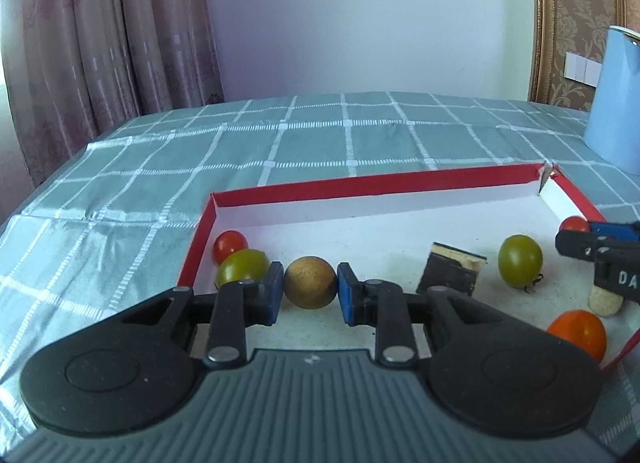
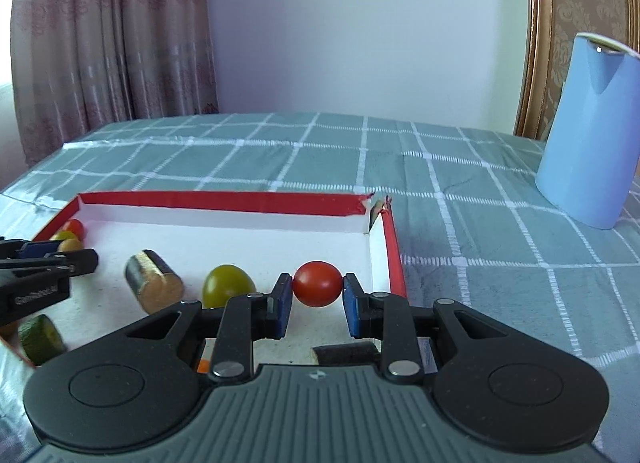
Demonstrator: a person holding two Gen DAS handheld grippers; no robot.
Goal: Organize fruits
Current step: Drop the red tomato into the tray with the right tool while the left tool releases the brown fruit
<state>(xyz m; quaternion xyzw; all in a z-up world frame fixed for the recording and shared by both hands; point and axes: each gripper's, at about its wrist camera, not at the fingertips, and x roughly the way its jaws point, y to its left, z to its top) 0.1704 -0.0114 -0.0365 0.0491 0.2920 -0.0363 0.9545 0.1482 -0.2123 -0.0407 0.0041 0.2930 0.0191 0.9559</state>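
A red-rimmed white tray (image 1: 360, 185) (image 2: 224, 199) lies on the checked tablecloth. My left gripper (image 1: 310, 283) is shut on a round brown fruit (image 1: 310, 282) inside the tray's left part. A red tomato (image 1: 229, 245) and a green fruit (image 1: 242, 265) lie just left of it. My right gripper (image 2: 317, 285) is shut on a red tomato (image 2: 317, 283) near the tray's right wall. Another green fruit (image 1: 519, 265) (image 2: 227, 290) lies mid-tray. An orange tomato (image 1: 577, 334) sits at the tray's near right.
A tall light blue cylinder (image 1: 616, 103) (image 2: 588, 135) stands on the table to the right of the tray. A dark-wrapped roll piece (image 1: 452, 273) (image 2: 154, 281) and a green cut piece (image 2: 40, 337) lie in the tray. Curtains hang at the left.
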